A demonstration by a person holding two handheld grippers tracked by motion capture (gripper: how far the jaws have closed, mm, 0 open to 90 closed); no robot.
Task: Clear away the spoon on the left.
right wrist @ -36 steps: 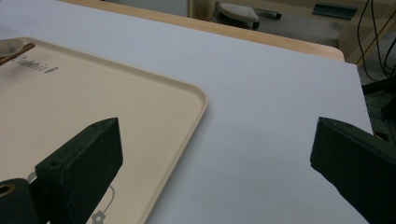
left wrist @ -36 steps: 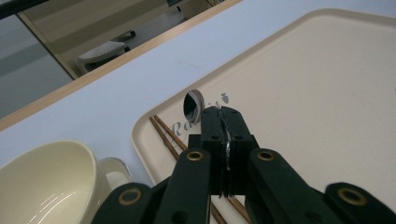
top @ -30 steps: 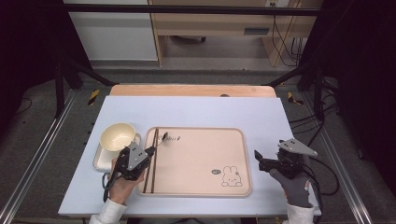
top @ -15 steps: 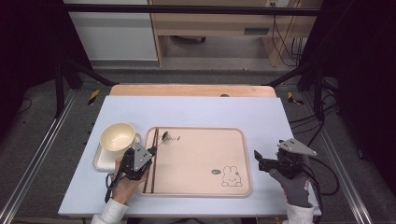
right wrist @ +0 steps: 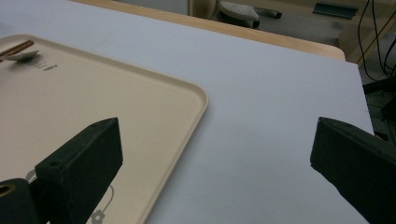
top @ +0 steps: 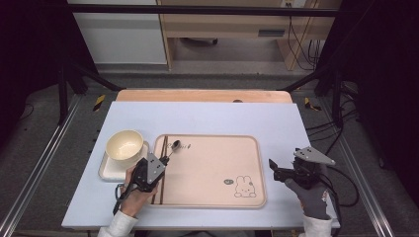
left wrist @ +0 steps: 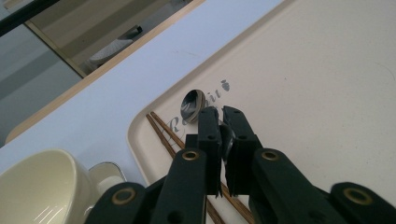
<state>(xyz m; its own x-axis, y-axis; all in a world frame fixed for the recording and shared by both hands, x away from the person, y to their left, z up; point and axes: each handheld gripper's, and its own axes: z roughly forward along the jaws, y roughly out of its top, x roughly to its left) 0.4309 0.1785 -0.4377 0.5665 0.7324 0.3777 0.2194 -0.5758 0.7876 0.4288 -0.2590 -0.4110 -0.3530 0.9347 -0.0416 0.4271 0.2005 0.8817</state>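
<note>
Pinching spoon [left wrist: 195,103] handle — left gripper [left wrist: 221,122] over tray's [top: 247,143] left edge; right gripper [right wrist: 212,158] spread over bare table [right wrist: 280,93].

Pale blue table [top: 207,118] bears beige tray [top: 212,197], small white tray [top: 106,173]

The spoon [left wrist: 196,103] handle vanishes between the left claw [left wrist: 220,122] jaws, the chopsticks [left wrist: 164,130] run under them toward 5 o'clock, and the bowl [left wrist: 35,184] is cropped at 8 o'clock.
</note>
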